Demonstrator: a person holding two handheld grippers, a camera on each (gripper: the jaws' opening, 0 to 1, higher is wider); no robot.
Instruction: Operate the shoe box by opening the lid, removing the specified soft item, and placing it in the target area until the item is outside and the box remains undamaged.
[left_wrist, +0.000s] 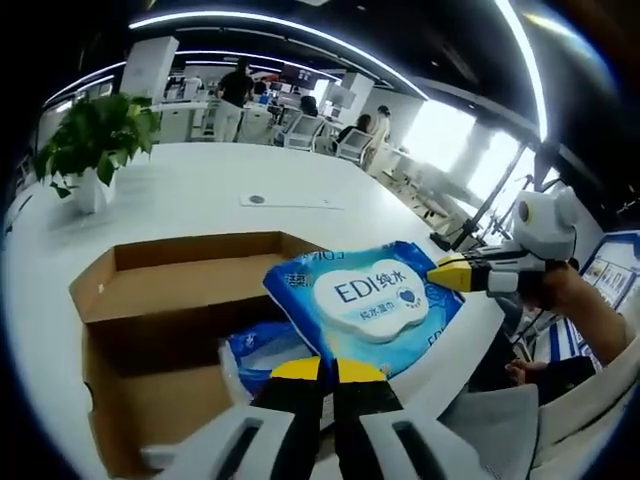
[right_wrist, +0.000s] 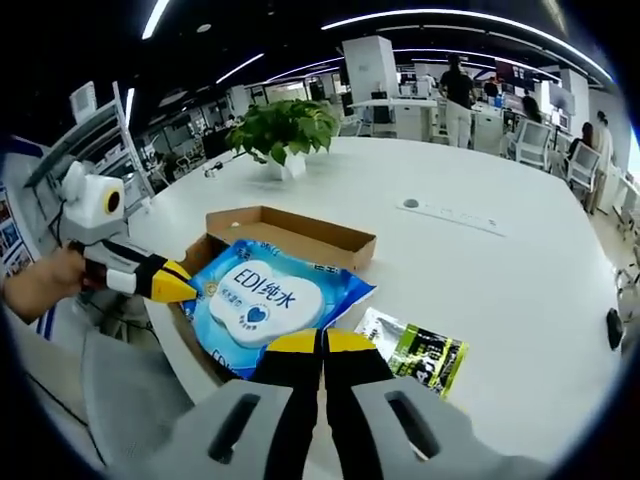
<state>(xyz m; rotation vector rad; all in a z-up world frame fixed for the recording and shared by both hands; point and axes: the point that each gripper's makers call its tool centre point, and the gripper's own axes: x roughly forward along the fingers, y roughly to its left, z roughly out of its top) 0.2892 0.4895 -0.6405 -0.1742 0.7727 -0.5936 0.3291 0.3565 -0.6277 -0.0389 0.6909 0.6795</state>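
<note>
Gripping the wipes pack (left_wrist: 368, 303) at 6 o'clock and 3 o'clock, you had both grippers' jaws clamped on it above the open box (left_wrist: 150, 290).

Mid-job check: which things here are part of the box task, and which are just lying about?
Job: open cardboard box; blue wipes pack, gripped by left gripper and right gripper; second blue pack inside the box.

Lying about: potted plant; green-black packet on white table.

Both tools, left (left_wrist: 327, 372) and right (right_wrist: 322, 343), have jaws pressed together.
</note>
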